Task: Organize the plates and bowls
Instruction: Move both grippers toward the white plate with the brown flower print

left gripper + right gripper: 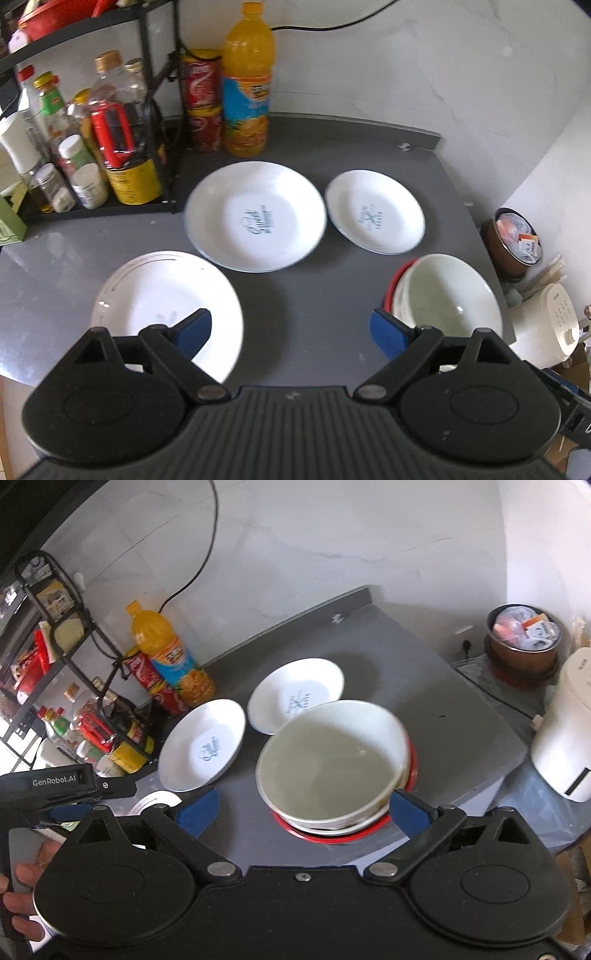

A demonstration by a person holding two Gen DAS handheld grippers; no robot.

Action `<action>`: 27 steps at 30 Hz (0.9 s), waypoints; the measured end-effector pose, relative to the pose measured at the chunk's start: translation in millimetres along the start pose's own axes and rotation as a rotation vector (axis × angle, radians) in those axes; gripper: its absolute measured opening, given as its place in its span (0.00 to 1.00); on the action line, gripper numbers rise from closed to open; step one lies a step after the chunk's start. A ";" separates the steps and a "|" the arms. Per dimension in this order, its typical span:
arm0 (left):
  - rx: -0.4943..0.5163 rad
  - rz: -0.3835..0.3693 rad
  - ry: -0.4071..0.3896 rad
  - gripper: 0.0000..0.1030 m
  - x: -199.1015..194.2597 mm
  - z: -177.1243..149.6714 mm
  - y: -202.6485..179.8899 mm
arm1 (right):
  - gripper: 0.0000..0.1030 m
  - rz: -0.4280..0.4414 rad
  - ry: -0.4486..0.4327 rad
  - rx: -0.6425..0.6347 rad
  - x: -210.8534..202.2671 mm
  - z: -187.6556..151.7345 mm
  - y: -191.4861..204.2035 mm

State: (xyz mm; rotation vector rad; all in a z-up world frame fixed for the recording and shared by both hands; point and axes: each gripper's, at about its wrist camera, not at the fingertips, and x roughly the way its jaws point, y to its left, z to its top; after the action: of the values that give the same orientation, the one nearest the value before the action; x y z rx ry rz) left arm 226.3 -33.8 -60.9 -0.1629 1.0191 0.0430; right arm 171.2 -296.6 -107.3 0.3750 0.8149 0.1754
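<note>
Plates lie loose on the grey tabletop [314, 317]: a plain plate [162, 295] under the left claw [291, 332], a large printed plate [255, 216], then a small printed plate [375, 210]. Stacked bowls [332, 760] sit below the right claw [301, 808]. Both claws gape, empty. Glazed rims could slip; the stack could tip. "GenRobot.AI" marks the left tool; the plate script is unreadable.

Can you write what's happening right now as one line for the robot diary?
left gripper: jaws open, empty | right gripper: jaws open, empty | bowl stack: on counter | three plates: lying apart, unstacked
</note>
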 end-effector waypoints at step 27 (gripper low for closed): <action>-0.113 0.105 0.061 0.89 -9.2 -30.7 124.6 | 0.97 0.074 0.158 -0.332 50.2 -19.1 109.6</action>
State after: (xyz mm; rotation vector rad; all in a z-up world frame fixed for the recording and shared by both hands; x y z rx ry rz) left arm 181.6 84.8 -83.2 -0.2143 1.0857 0.1918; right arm 190.1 -176.0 -110.2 0.0782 0.9096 0.4075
